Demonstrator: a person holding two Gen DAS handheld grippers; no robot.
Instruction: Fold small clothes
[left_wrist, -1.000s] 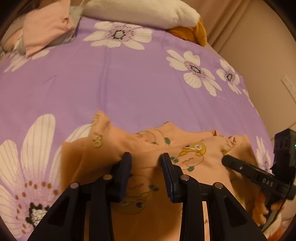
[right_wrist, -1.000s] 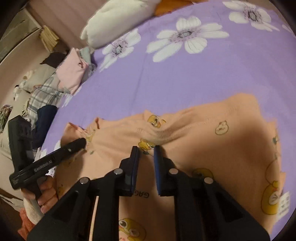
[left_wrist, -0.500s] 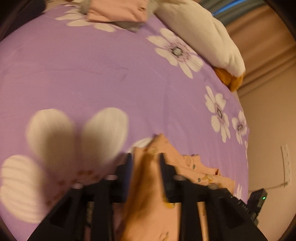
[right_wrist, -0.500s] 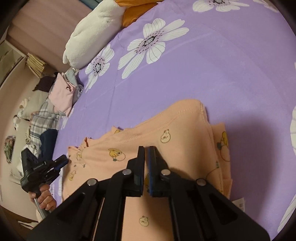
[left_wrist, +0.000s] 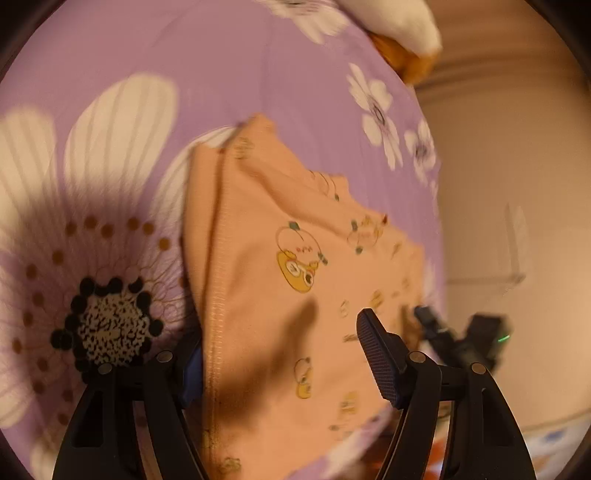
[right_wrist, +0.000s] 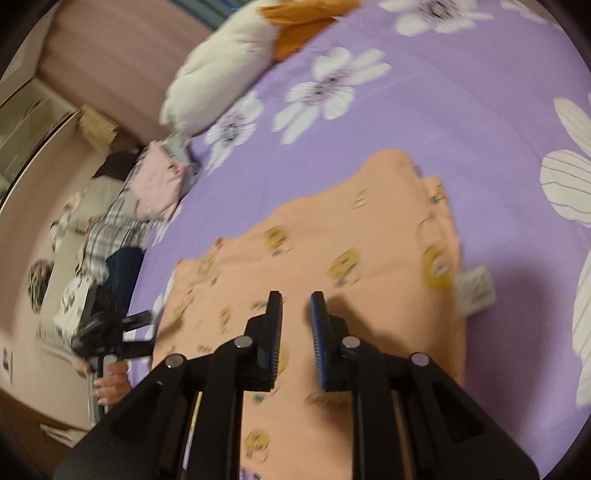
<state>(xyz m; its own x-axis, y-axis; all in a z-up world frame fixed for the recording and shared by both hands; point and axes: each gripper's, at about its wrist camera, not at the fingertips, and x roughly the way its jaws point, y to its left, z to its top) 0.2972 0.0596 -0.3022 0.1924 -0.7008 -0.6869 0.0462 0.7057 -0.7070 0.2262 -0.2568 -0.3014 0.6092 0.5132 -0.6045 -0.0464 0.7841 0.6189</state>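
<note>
A small peach garment with yellow duck prints (left_wrist: 280, 280) lies folded on the purple flowered bedspread (left_wrist: 184, 55); it also shows in the right wrist view (right_wrist: 332, 251), with a white label (right_wrist: 474, 288) at its right edge. My left gripper (left_wrist: 280, 347) is open, its jaws wide apart over the garment's hemmed edge, holding nothing. My right gripper (right_wrist: 295, 314) is open with a small gap, just above the garment's middle. Each gripper shows in the other's view: the right one (left_wrist: 436, 328) and the left one (right_wrist: 122, 332).
A white and orange pillow (right_wrist: 229, 85) lies at the head of the bed. Folded pink, plaid and dark clothes (right_wrist: 147, 192) are stacked at the bed's far left edge. A beige wall (left_wrist: 517, 184) stands right of the bed.
Both grippers have let go of the garment and opened. The garment now lies folded flat on the bed. Both cameras swung during the motion and are blurred.
</note>
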